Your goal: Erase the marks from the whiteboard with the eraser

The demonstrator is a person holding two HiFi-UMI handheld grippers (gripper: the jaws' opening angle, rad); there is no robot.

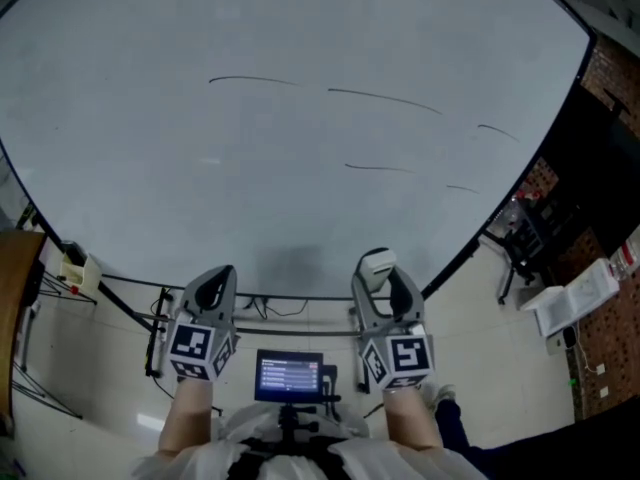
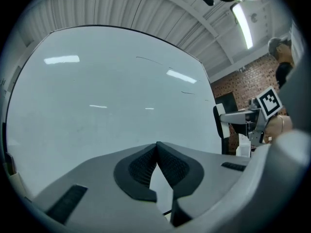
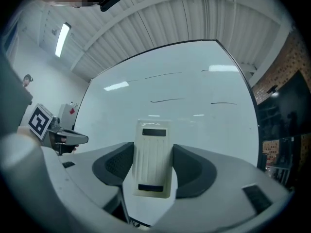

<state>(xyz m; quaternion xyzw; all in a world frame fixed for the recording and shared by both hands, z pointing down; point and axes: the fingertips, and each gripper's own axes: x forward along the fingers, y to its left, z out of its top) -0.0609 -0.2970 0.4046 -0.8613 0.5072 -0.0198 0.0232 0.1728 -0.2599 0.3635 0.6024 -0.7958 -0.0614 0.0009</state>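
A large whiteboard (image 1: 300,28) fills the head view, with several thin dark marks (image 1: 385,96) across its middle and right. My right gripper (image 1: 378,268) is shut on a white eraser (image 3: 151,160), held upright between its jaws just below the board's lower edge. The same marks (image 3: 167,100) show beyond the eraser in the right gripper view. My left gripper (image 1: 212,290) hangs beside it to the left, jaws pressed together with nothing between them (image 2: 156,165). A faint mark (image 2: 148,59) shows high on the board in the left gripper view.
The board stands on a black frame (image 1: 130,303) with cables under it. A small screen (image 1: 289,376) sits between my forearms. A wooden surface (image 1: 15,298) is at the left, a black chair (image 1: 520,243) and a brick wall (image 1: 610,78) at the right.
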